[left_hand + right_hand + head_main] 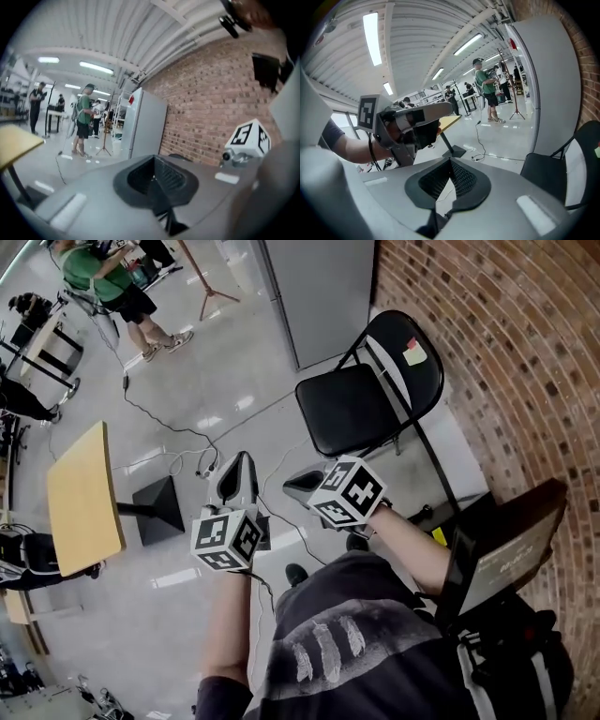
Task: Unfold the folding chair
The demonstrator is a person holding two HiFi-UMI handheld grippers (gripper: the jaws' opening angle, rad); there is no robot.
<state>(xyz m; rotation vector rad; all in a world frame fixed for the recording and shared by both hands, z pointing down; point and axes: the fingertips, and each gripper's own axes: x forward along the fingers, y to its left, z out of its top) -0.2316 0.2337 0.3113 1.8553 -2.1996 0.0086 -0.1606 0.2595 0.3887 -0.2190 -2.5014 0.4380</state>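
The black folding chair (352, 409) stands opened out on the floor beside the brick wall (506, 362), seat flat and backrest upright with a small sticker on it. In the right gripper view the chair (555, 176) lies at the right edge. My left gripper (236, 472) hovers in front of me, short of the chair, shut with nothing in it. My right gripper (302, 486) is beside it, nearer the chair's front edge, also shut and empty. Neither touches the chair. Both pairs of jaws meet in the left gripper view (154, 180) and the right gripper view (450, 180).
A yellow-topped table (82, 498) on a black base stands to the left. A grey cabinet (319, 292) is against the wall behind the chair. Cables (169, 423) trail across the floor. A person in green (112, 282) stands far back. A dark case (506, 549) sits at my right.
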